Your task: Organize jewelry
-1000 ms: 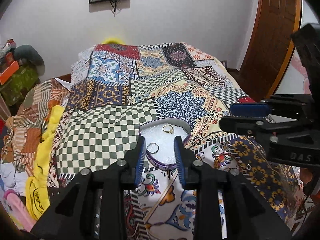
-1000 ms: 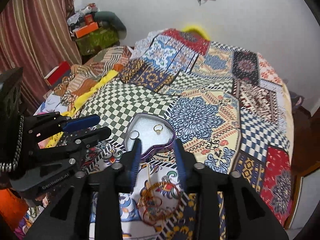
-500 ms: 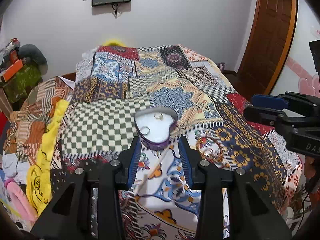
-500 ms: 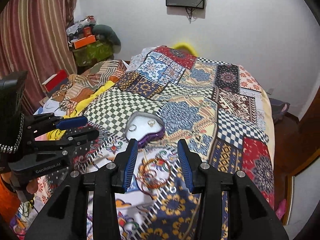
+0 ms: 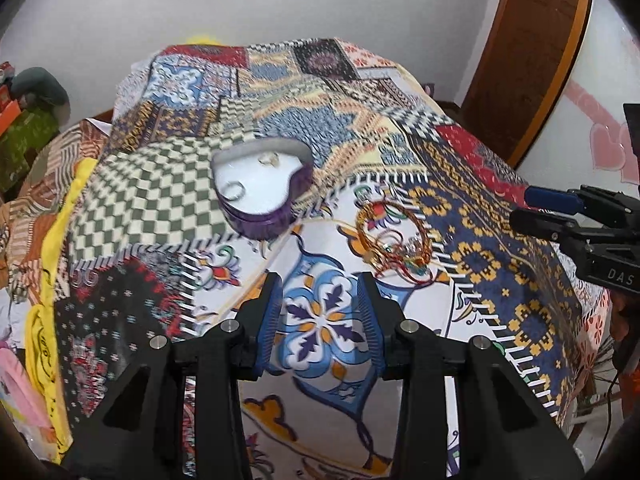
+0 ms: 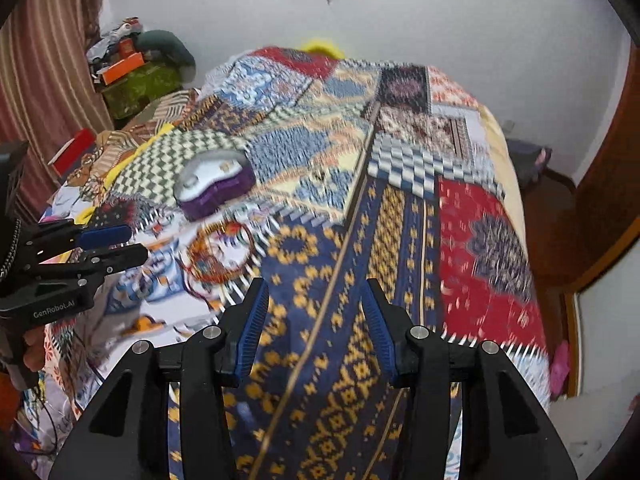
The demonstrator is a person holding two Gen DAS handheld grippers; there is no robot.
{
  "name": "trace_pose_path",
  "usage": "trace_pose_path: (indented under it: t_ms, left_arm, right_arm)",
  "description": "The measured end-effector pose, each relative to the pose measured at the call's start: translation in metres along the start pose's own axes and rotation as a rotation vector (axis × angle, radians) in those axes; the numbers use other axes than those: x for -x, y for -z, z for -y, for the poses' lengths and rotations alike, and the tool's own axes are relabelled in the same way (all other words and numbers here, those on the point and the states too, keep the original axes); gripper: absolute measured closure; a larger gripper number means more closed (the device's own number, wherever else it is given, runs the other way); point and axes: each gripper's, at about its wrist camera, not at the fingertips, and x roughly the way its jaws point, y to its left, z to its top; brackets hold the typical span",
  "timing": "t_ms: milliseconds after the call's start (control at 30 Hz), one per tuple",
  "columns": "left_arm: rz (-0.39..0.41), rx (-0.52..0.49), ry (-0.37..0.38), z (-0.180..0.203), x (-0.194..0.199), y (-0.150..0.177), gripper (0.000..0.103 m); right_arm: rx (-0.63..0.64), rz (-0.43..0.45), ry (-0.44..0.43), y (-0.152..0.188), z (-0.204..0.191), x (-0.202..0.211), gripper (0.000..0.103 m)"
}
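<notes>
A purple heart-shaped jewelry box [image 5: 262, 190] with a white lining sits open on the patterned bedspread; it also shows, blurred, in the right wrist view [image 6: 214, 184]. Inside lie a silver ring [image 5: 232, 191] and a gold ring [image 5: 271, 158]. A tangle of gold bangles and necklace [image 5: 394, 242] lies on the cloth to the box's right, also in the right wrist view [image 6: 220, 250]. My left gripper [image 5: 320, 312] is open and empty, held above the cloth short of the box. My right gripper [image 6: 314, 320] is open and empty, well right of the bangles.
The patchwork bedspread [image 5: 160, 188] covers the whole bed. Yellow cloth [image 5: 44, 312] and piled clothes lie along the left edge. A green box with clutter [image 6: 136, 84] stands at the back left. A wooden door [image 5: 532, 52] is at the right.
Both grippers have pulled back from the box and risen. The right gripper has swung to the right, away from the bangles. Both stay open.
</notes>
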Motion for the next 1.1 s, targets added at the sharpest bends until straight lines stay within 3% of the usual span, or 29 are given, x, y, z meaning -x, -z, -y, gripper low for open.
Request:
trace_pose_path:
  t_ms: [733,833,1100]
  left_arm:
    - [-0.012,-0.088,0.05,0.015,-0.036,-0.007,0.065]
    - [0.001,-0.095,0.054,0.015,-0.038,-0.009,0.07]
    - [0.015,-0.101,0.077,0.014,-0.041,-0.012,0.084]
  right_arm:
    - [0.134,-0.033,-0.055,0.002,-0.027,-0.035,0.058]
    - [0.146,-0.03,-0.057,0.001,-0.028,-0.037,0.059]
    - [0.164,-0.029,-0.084,-0.003,-0.031,-0.042,0.076]
